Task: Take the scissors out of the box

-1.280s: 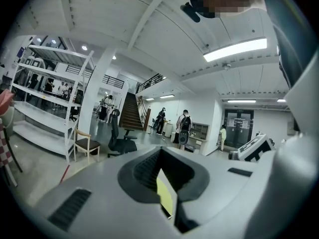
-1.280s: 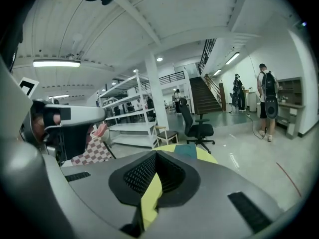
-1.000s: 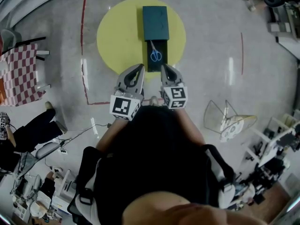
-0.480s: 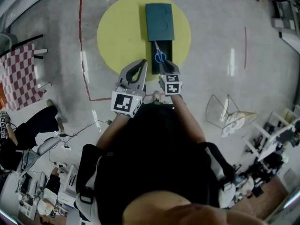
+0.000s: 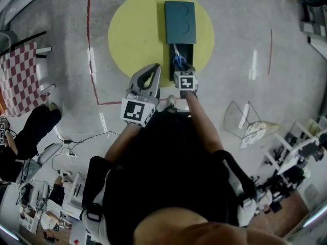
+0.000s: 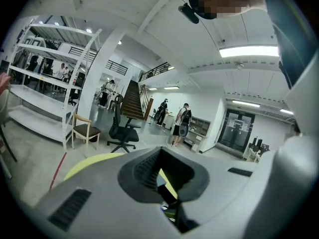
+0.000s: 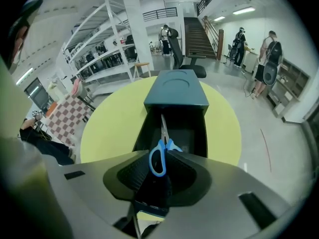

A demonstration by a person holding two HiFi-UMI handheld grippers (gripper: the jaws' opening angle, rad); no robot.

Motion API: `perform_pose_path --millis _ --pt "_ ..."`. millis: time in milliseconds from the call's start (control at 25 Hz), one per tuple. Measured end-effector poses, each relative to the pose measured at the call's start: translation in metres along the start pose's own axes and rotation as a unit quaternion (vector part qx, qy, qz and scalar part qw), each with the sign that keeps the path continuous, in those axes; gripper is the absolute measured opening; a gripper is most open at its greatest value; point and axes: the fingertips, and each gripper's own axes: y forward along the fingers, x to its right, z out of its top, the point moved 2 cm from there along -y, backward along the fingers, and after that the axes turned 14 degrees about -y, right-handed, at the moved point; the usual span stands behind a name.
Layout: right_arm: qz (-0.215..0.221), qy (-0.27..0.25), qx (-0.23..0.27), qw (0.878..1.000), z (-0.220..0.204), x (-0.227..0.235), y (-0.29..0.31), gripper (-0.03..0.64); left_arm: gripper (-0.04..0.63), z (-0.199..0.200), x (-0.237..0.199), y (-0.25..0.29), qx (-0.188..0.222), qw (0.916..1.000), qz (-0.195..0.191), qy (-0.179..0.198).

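A dark teal box (image 5: 180, 15) lies on a yellow floor circle, its black tray (image 5: 189, 52) pulled out toward me. Blue-handled scissors (image 5: 178, 60) lie in the tray, blades pointing at the box (image 7: 175, 91). My right gripper (image 5: 181, 68) points steeply down over the tray's near end. Its jaws are opening, and the scissors' blue handle (image 7: 158, 156) sits between them without being pressed by the right gripper (image 7: 159, 167). My left gripper (image 5: 152, 68) hovers left of the tray over the circle's edge, jaws together and empty. The left gripper (image 6: 162, 179) view looks out level across the hall.
The yellow circle (image 5: 133, 34) is bordered on the left by a red floor line (image 5: 91, 60). A checked table (image 5: 20, 78) stands far left, a seated person (image 5: 25, 137) below it. A wire frame (image 5: 245, 124) lies at the right. Shelving (image 6: 40, 108) and an office chair (image 6: 122, 131) stand farther off.
My right gripper has dropped and tipped downward onto the near end of the tray, over the scissors' handles. My left gripper has drifted slightly down. The scissors have not moved.
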Motion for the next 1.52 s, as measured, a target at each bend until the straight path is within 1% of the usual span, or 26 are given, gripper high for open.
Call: perform_pose_path --millis 160,280,480,640,800,920,1080,1520 --pt "-0.016 -0.006 -0.015 1.0 -0.002 0.007 0.014 0.089 -0.003 -0.002 -0.006 0.002 -0.005 1.0 0.002 -0.004" --pt "-0.016 -0.003 -0.027 1.0 -0.001 0.01 0.024 0.089 -0.003 -0.002 -0.009 0.004 -0.007 0.9999 0.001 -0.007" --pt "-0.017 0.005 -0.065 0.998 -0.012 0.019 0.037 0.089 -0.003 -0.004 -0.012 0.007 -0.012 0.9999 -0.001 -0.011" --pt "-0.019 -0.002 -0.08 0.997 -0.013 0.025 0.042 0.094 -0.003 -0.004 -0.014 0.011 -0.014 0.9998 -0.001 -0.015" --pt "-0.009 -0.004 -0.091 0.996 -0.019 0.02 0.046 0.094 -0.003 -0.005 -0.015 0.011 -0.016 0.9998 0.002 -0.015" --pt "-0.007 -0.003 -0.09 0.996 -0.019 0.02 0.046 0.094 -0.003 -0.006 -0.015 0.011 -0.016 0.9997 0.004 -0.017" --pt "0.018 0.017 -0.076 0.997 -0.014 0.013 0.049 0.089 -0.003 -0.006 -0.015 0.012 -0.016 0.9997 0.006 -0.018" --pt "0.0 0.02 -0.07 0.997 -0.015 0.018 0.034 0.081 -0.003 -0.006 -0.005 -0.004 -0.005 0.9999 0.012 -0.01"
